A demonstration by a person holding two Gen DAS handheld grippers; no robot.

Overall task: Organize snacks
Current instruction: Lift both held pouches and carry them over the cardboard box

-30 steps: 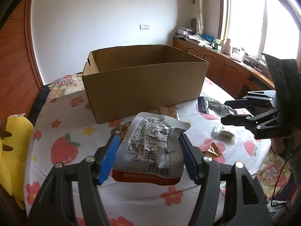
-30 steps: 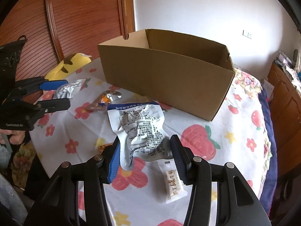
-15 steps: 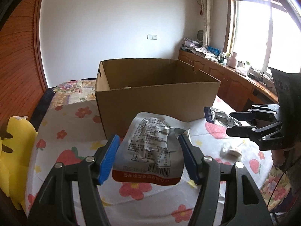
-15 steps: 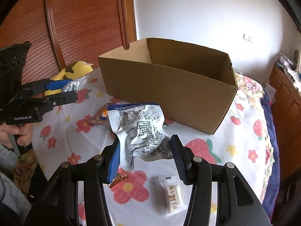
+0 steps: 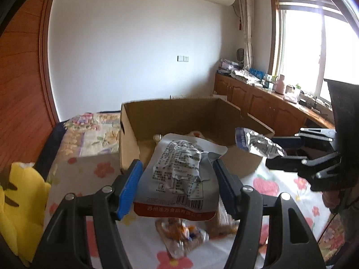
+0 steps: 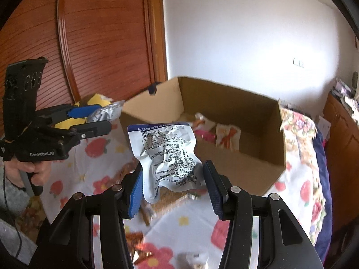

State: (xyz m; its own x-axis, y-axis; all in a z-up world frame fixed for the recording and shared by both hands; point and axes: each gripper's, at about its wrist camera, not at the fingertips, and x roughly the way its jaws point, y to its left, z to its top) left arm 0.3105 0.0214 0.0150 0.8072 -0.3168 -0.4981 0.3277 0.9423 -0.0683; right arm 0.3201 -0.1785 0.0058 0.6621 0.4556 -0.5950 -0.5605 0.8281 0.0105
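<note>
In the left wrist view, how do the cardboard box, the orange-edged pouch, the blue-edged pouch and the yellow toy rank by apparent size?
1. cardboard box
2. orange-edged pouch, magnified by nearness
3. yellow toy, partly cut off, so unsure
4. blue-edged pouch

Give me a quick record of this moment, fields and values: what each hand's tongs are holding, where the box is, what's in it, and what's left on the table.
left tongs: shut on silver pouch with orange bottom edge, held in the air in front of the box
right tongs: shut on silver pouch with blue top edge, also held in the air
cardboard box: open, on the flowered tablecloth
box contents: a few small packets, blurred
loose on table: several wrapped snacks, blurred
</note>
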